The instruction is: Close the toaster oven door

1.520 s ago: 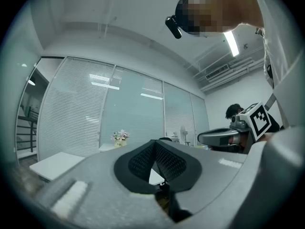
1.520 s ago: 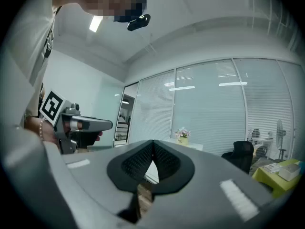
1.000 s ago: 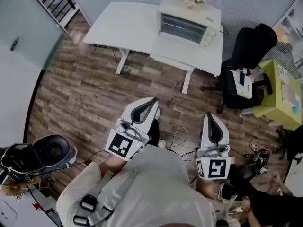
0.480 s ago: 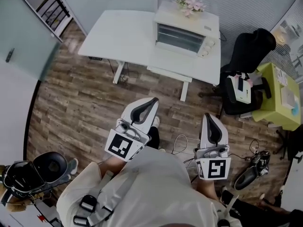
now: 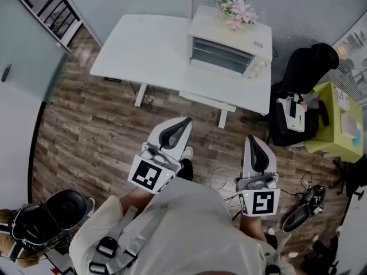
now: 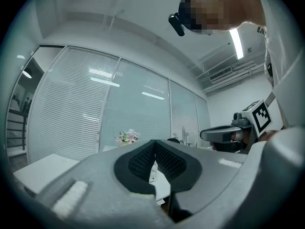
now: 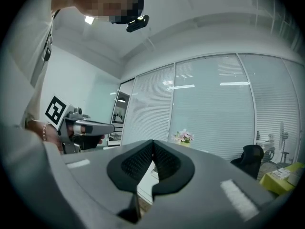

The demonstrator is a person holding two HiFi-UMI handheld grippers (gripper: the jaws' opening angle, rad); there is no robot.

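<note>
Before the table [image 5: 143, 39] edge — wide wood floor [image 5: 97, 116], toaster oven [image 5: 226, 47]

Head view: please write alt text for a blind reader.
From above, a person holds a left gripper and right gripper, both shut and empty, over a wood floor. Ahead, a white table with a toaster oven and pink flowers.

Head cam: steeply down. Cams on left hand-held gripper [image 5: 187, 121], right hand-held gripper [image 5: 252, 138]: level. Shared: distant flowers [image 5: 237, 10].
</note>
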